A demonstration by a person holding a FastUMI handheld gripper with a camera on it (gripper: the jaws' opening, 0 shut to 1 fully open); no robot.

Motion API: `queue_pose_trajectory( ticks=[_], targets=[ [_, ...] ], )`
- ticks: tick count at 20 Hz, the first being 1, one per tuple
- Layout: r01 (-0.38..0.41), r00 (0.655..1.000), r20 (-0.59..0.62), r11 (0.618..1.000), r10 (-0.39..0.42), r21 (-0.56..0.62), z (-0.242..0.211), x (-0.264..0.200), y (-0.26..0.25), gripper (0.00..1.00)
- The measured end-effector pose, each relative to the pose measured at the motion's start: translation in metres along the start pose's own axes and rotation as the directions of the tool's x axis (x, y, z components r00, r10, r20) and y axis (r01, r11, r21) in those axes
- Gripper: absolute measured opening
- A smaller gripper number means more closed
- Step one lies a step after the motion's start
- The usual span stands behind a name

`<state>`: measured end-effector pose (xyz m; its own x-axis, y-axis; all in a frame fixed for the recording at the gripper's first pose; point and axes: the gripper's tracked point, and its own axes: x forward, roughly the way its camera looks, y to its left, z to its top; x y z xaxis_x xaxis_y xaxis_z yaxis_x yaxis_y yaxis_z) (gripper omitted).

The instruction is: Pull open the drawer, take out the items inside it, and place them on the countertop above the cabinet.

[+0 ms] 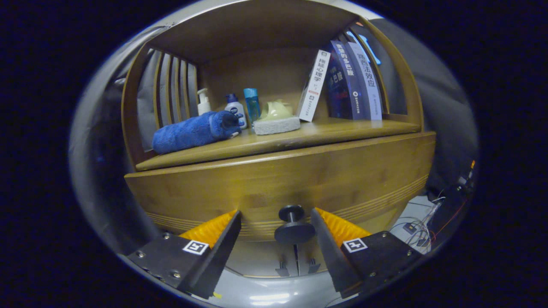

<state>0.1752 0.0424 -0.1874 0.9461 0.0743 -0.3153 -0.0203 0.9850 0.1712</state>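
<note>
The tool [276,222] gapes wide around the drawer's knob [294,229], which sits nearer the 3 o'clock finger with neither touching, so on the shut-looking drawer [278,179] an off-centre squeeze could slip off the round knob.

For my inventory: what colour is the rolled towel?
Blue, the rolled towel on the shelf; gripper view.

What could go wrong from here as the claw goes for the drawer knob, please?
The claw is open, and the knob sits nearer one finger than the other, so closing may push it sideways or grip off-centre and slip on the pull. The countertop already holds a rolled blue towel, bottles, a sponge and leaning books, so placing items could topple something.
</note>
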Motion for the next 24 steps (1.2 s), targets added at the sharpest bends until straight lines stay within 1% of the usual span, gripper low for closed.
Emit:
queue_pose_trajectory(
  ticks=[1,2,4,9,20,21,24],
  targets=[
    [-0.011,1.000,-0.029,1.000,0.011,0.023,-0.008,0.006,-0.003,0.98],
    [-0.008,1.000,-0.011,0.999,0.008,0.036,-0.002,-0.008,-0.003,0.98],
    [-0.019,0.999,-0.038,0.999,0.020,0.036,-0.010,0.002,-0.001,0.99],
    [-0.010,0.999,-0.039,1.000,0.010,-0.009,-0.008,0.010,-0.004,0.99],
    [-0.006,0.998,-0.057,1.000,0.006,-0.007,-0.005,0.015,-0.003,0.99],
    [-0.023,0.999,-0.031,1.000,0.022,-0.020,0.005,0.012,0.003,0.99],
    [-0.017,0.996,0.082,0.996,0.025,-0.091,0.048,-0.016,0.009,0.99]
  ],
)
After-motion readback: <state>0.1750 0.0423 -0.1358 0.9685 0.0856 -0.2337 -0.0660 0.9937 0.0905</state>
